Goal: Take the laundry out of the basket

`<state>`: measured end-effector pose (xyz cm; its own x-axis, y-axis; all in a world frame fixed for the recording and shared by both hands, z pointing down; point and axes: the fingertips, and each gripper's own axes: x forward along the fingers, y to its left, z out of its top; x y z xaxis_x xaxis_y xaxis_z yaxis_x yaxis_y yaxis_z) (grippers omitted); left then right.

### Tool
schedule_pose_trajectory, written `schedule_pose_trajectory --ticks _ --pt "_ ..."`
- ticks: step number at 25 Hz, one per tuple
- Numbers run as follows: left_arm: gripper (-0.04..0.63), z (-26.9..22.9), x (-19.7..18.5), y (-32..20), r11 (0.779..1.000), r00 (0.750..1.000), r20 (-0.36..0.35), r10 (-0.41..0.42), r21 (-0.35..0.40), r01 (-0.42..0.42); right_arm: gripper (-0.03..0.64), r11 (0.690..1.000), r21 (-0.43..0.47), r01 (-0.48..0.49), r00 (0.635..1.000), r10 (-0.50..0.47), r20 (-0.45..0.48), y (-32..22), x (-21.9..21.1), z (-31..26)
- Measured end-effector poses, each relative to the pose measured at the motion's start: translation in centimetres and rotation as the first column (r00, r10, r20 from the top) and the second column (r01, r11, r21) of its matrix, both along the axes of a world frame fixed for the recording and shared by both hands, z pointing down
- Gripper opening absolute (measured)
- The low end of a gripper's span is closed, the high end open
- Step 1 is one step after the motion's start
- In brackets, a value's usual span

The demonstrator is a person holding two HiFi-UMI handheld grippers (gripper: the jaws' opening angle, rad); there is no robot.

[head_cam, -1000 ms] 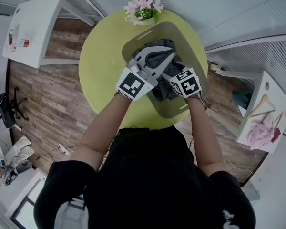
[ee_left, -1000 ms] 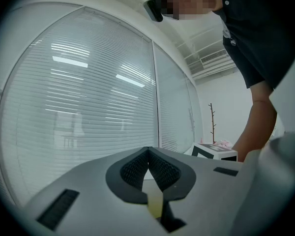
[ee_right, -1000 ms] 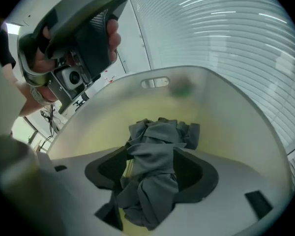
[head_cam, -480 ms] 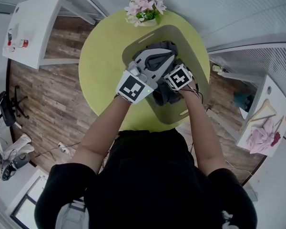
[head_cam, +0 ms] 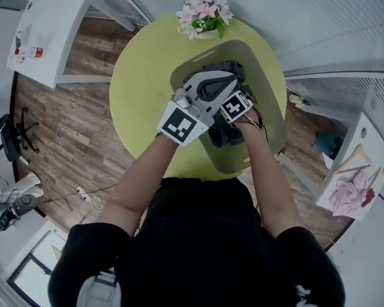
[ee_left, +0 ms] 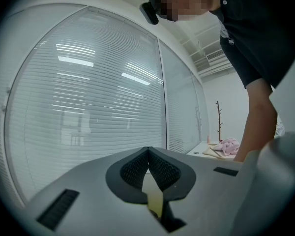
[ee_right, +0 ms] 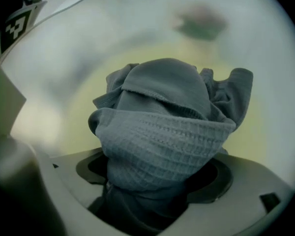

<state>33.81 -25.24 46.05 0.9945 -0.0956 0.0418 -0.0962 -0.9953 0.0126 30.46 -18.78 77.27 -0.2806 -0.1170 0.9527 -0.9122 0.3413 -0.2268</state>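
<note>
A grey-green laundry basket [head_cam: 269, 105] stands on the round green table [head_cam: 141, 88], with dark grey laundry [head_cam: 232, 68] inside. My left gripper [head_cam: 229, 79] hovers level over the basket, shut and holding nothing; its pads meet at the tip [ee_left: 148, 152]. My right gripper [head_cam: 230, 121] points steeply down into the basket, its marker cube on top and its tips hidden in that view. In the right gripper view its jaws [ee_right: 152, 181] have just been opening and stand wide. A bunched grey waffle-knit cloth [ee_right: 162, 141] fills the space between them.
A pot of pink flowers [head_cam: 206, 13] sits at the table's far edge, just behind the basket. A white desk [head_cam: 51, 31] is at the upper left. A side table with pink cloth [head_cam: 349, 194] is at the right. Wooden floor surrounds the table.
My right gripper has sunk down into the basket onto the grey laundry, and its cube now sits lower and closer to the left gripper. The left gripper has stayed put.
</note>
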Motion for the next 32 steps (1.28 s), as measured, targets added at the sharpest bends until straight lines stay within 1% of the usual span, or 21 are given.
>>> schedule_pose_trajectory --ticks 4,9,11,13,15,20,23,32 --pt "0.008 0.1 -0.4 -0.6 0.999 0.999 0.004 -0.036 -0.018 0.037 0.428 1.000 0.005 0.019 1.000 -0.019 -0.016 -0.3 -0.1 0.9" --pt "0.008 -0.2 -1.1 -0.8 0.998 0.998 0.008 -0.067 -0.015 0.067 0.425 0.999 0.026 0.040 0.999 -0.039 -0.028 -0.3 0.0 1.0" --pt "0.008 -0.4 -1.4 -0.8 0.997 0.997 0.009 -0.080 -0.017 0.080 0.411 0.998 0.025 0.049 0.999 -0.048 -0.021 -0.2 0.0 0.5" --pt "0.008 -0.8 -1.8 -0.9 0.995 0.995 0.008 -0.095 -0.014 0.095 0.383 0.998 0.027 0.053 0.999 -0.053 -0.008 -0.2 0.1 -0.1" --pt "0.008 -1.1 -2.1 -0.9 0.994 0.994 0.007 -0.109 -0.014 0.109 0.376 0.998 0.031 0.053 0.999 -0.053 0.000 -0.2 0.0 -0.8" --pt "0.008 -2.0 -2.9 -0.9 0.992 0.992 -0.002 -0.127 0.004 0.127 0.373 0.999 0.023 0.045 0.999 -0.045 0.004 -0.2 0.1 -2.3" --pt "0.008 -2.6 -3.5 -0.8 0.990 0.990 -0.002 -0.139 0.018 0.139 0.373 0.999 0.029 0.044 0.999 -0.045 0.027 -0.2 -0.4 -3.6" --pt "0.008 -4.7 -5.6 -0.3 0.978 0.980 -0.007 -0.199 0.063 0.200 0.373 0.994 0.045 0.101 0.995 -0.102 0.016 -0.1 -0.6 -9.0"
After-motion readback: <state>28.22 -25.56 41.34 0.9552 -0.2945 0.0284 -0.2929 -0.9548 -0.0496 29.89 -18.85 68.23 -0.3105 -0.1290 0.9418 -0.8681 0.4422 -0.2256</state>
